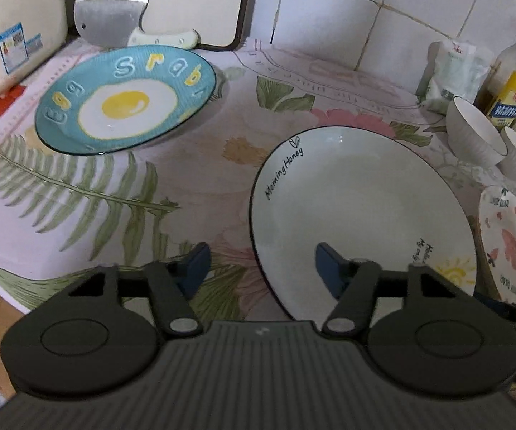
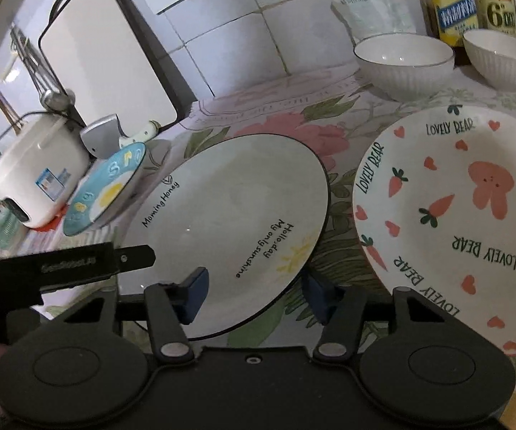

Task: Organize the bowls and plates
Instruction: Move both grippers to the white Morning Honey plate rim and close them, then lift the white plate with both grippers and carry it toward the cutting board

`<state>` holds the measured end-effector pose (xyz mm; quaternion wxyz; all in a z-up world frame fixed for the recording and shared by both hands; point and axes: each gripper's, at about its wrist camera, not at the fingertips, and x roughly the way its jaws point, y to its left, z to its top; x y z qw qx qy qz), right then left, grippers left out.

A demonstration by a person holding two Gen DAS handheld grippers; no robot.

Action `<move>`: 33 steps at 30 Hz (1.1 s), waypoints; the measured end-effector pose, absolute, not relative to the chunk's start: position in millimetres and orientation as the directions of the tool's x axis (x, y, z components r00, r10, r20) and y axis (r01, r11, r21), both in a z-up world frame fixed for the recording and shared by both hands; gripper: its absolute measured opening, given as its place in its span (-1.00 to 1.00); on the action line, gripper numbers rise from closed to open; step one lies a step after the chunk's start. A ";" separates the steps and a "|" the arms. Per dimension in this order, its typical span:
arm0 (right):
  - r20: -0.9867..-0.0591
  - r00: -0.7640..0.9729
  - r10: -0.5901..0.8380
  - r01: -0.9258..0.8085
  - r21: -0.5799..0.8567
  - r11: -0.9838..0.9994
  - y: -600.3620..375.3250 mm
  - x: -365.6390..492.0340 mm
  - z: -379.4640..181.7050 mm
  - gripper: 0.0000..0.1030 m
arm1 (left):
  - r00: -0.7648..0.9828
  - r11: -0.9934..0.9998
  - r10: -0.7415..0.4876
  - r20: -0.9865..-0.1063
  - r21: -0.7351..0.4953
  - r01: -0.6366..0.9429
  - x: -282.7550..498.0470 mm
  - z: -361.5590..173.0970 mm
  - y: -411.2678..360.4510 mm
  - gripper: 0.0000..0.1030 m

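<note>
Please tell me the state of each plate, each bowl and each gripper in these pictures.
Blue egg plate: upright, empty.
White sunshine plate: upright, empty, its near edge between both grippers' jaws.
Bear plate: upright, empty.
Two white bowls: upright, side by side, not stacked.
Left gripper: open, astride the rim.
Right gripper: open, astride the rim.

Left gripper (image 1: 259,268) angled downward, jaws part-open, right gripper (image 2: 254,294) likewise, seemingly clamping nothing
</note>
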<state>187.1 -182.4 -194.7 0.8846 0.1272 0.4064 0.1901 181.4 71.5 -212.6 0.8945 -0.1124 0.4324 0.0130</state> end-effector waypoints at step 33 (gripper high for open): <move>-0.628 0.667 0.401 -0.165 0.401 0.901 -200.0 196.6 -158.8 -0.53 | 0.688 0.991 -0.024 -0.725 -0.110 -0.082 182.9 -182.9 43.2 -0.32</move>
